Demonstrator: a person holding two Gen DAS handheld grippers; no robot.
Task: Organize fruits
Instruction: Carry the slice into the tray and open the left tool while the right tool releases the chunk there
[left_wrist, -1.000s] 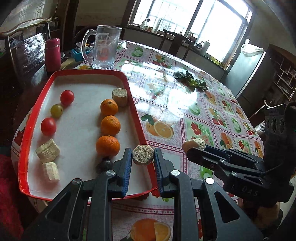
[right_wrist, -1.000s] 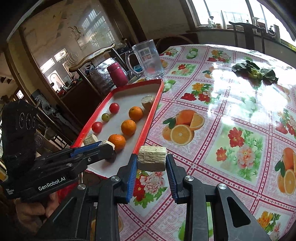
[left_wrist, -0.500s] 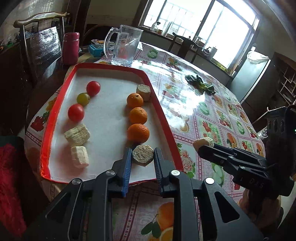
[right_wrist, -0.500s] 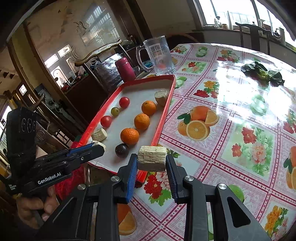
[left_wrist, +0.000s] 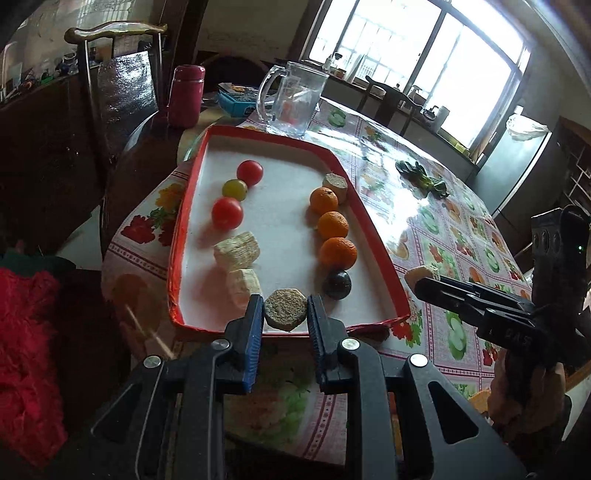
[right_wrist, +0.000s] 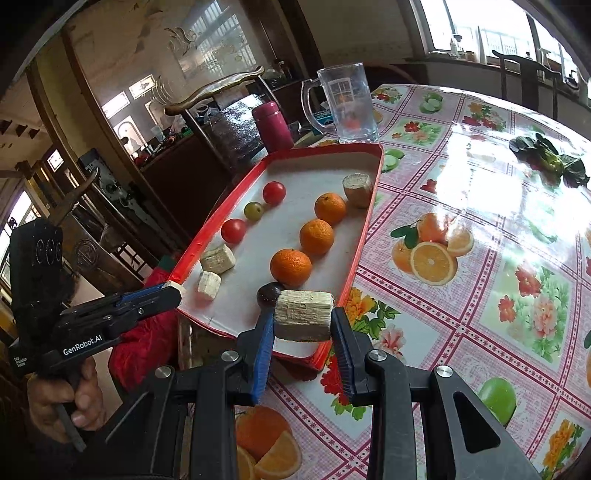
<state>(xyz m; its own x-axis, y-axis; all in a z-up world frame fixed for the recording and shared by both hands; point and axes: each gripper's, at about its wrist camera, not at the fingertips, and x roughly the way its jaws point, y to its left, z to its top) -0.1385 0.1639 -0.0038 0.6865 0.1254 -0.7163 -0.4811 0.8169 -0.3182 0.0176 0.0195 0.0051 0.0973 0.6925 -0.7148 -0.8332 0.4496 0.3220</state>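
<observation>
A red-rimmed tray (left_wrist: 192, 206) sits on a table covered with a fruit-print cloth (right_wrist: 480, 258). On the tray's white floor, 3 oranges (left_wrist: 333, 224) run in a line along the window side, with a dark round fruit (left_wrist: 337, 284) at the near end and a pale cut piece (left_wrist: 335, 186) at the far end. Along the other side are 3 small tomatoes (left_wrist: 234, 188), 2 red and 1 yellow-green, then 2 pale fibrous chunks (left_wrist: 236, 250).

The left gripper (left_wrist: 285, 317) is clenched on a short, round-faced fibrous chunk (left_wrist: 285, 314), held over the tray's near edge, just beside the nearest pale chunk. The right gripper (right_wrist: 303, 325) grasps a longer fibrous block (right_wrist: 303, 315) by its 2 ends, hovering above the tray's near corner, close to the dark fruit.

Risks, as a judgement: the block in the right gripper hangs near the dark fruit, so lowering it straight down could knock that fruit, which would likely roll into the oranges and break the line. Both pieces are over the tray's edge; letting go too early could drop one on the rim or the cloth. The 2 grippers work near each other, so their fingers could collide. The fibrous pieces look crumbly, and a hard squeeze could split them.
</observation>
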